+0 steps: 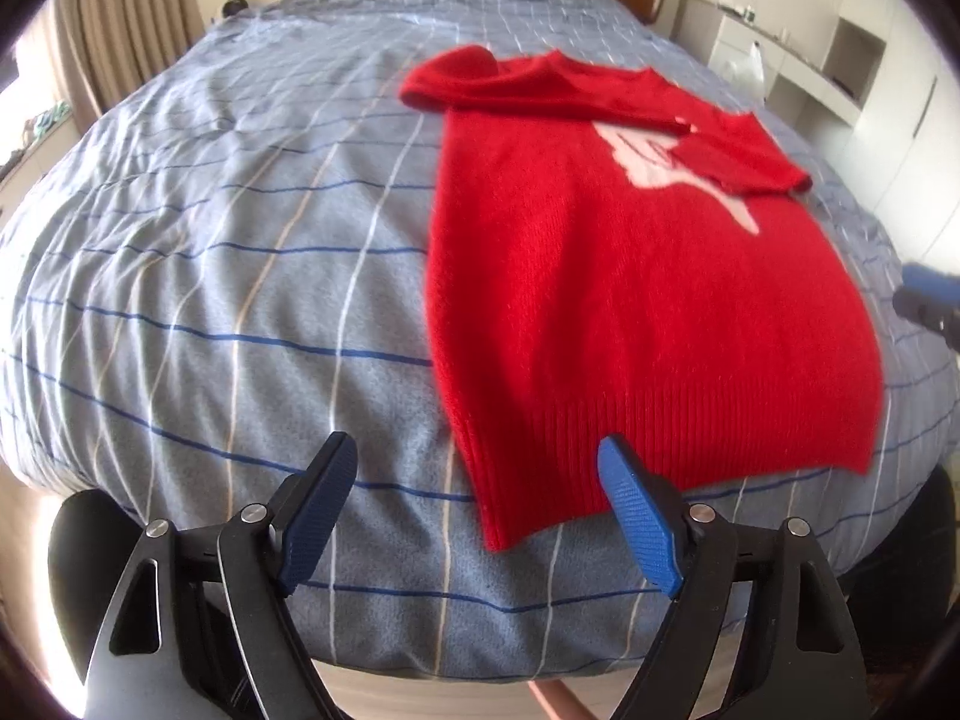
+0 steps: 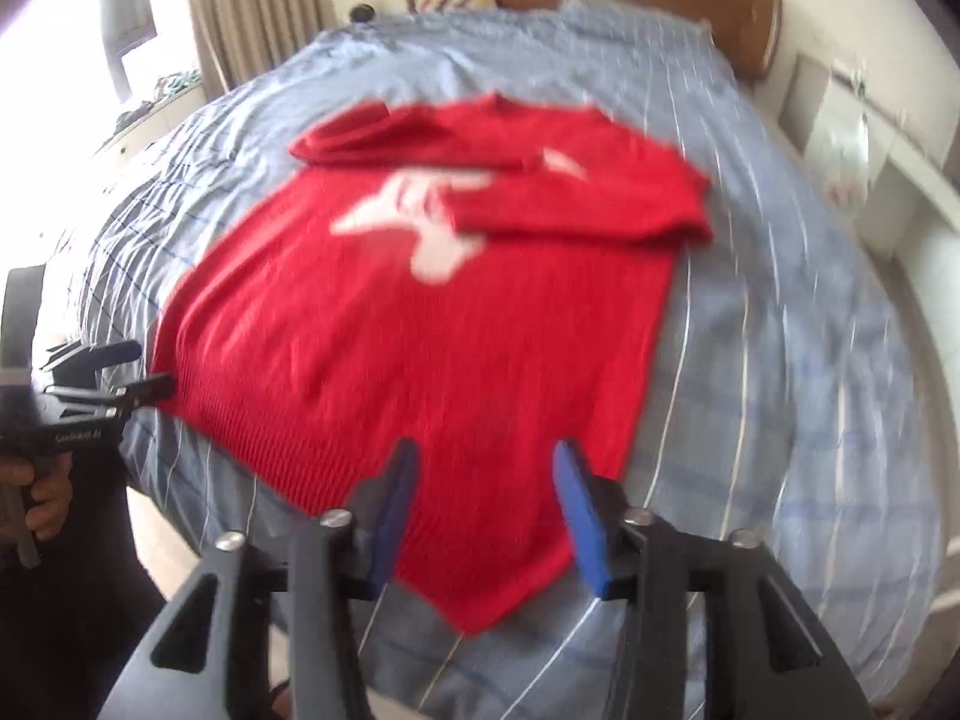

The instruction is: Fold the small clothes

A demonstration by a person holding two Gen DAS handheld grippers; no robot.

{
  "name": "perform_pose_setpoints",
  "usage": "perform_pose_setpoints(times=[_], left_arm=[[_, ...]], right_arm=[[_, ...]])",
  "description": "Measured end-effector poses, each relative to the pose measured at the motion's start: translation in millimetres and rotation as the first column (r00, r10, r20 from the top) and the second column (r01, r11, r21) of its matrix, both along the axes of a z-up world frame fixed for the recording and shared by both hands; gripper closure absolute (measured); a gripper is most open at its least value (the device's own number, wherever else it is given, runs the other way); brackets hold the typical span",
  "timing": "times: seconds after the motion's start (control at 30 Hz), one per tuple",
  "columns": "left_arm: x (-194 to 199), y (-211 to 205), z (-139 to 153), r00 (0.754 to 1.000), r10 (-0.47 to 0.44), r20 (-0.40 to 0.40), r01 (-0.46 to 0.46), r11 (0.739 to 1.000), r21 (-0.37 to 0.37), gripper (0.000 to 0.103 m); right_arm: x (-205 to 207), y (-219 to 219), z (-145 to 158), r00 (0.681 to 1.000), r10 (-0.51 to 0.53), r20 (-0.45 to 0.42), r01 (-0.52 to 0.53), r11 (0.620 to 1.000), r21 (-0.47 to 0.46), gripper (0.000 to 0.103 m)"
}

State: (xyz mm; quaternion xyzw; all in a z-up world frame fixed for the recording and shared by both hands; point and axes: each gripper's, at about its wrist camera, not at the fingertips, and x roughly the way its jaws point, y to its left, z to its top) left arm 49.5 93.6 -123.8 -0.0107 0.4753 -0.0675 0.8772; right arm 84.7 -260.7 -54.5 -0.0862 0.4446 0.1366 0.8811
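Jaws of the left gripper (image 1: pixel 477 507) stand spread wide at the bottom of the left wrist view, blue pads apart with nothing between them; the tool tilts downward over the striped bedspread (image 1: pixel 210 276), its right pad just at the ribbed hem of the red sweater (image 1: pixel 630 300). Seen from the right wrist view, this same tool sits at the left edge of the frame, gripped by a hand (image 2: pixel 42 489) low at the left, its tips just beside the hem's corner. Right gripper (image 2: pixel 483 516), at the bottom centre of its own view, is likewise spread, angled down above the sweater's lower hem, pads clear of the cloth as far as the blur allows. Spread flat on the bed, the sweater has both sleeves folded across the chest over a white motif (image 2: pixel 420 222)
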Motion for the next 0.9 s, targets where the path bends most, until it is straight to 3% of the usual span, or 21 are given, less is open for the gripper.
perform_pose_setpoints(times=[0.07,0.1,0.23,0.27,0.3,0.33,0.37,0.43,0.53,0.63,0.73,0.9], left_arm=[[2,6,6,0.999,0.039,0.008,-0.039,0.999,-0.031,0.019],[3,10,9,0.999,0.055,0.005,-0.054,0.998,-0.045,0.019],[1,24,14,0.995,0.103,0.007,-0.103,0.993,-0.055,0.019],[0,27,14,0.994,0.112,0.005,-0.112,0.993,-0.049,0.019],[0,30,12,0.993,0.121,0.0,-0.12,0.992,-0.041,0.019],[-1,34,11,0.992,0.129,-0.005,-0.129,0.991,-0.034,0.019],[-2,37,10,0.99,0.14,-0.009,-0.14,0.99,-0.028,0.019],[-4,45,7,0.987,0.16,-0.021,-0.161,0.987,-0.027,0.019],[-4,50,4,0.984,0.176,-0.041,-0.178,0.983,-0.036,0.019],[-1,45,3,0.985,0.169,-0.044,-0.17,0.985,-0.031,0.019],[2,34,4,0.987,0.151,-0.05,-0.153,0.988,-0.035,0.019],[3,9,7,0.995,0.088,-0.053,-0.089,0.996,-0.013,0.019]], right_arm=[[32,17,17,0.993,0.069,0.1,-0.065,0.997,-0.036,0.028],[54,29,16,0.989,0.101,0.108,-0.095,0.994,-0.057,0.028],[127,66,-25,0.974,0.221,0.044,-0.215,0.97,-0.117,0.037],[139,70,-41,0.972,0.234,0.019,-0.229,0.964,-0.132,0.044],[151,70,-54,0.974,0.225,-0.014,-0.225,0.966,-0.129,0.063],[160,64,-62,0.979,0.199,-0.041,-0.202,0.975,-0.092,0.073],[164,53,-62,0.987,0.159,-0.036,-0.16,0.986,-0.051,0.095],[164,17,-46,0.999,0.053,0.008,-0.053,0.998,0.035,0.095],[154,-62,-8,0.988,-0.137,0.067,0.124,0.977,0.172,0.095],[132,-162,22,0.935,-0.345,0.084,0.314,0.913,0.26,0.095],[105,-246,38,0.861,-0.501,0.088,0.465,0.846,0.259,0.095],[66,-335,25,0.738,-0.675,0.003,0.642,0.703,0.307,0.095]])
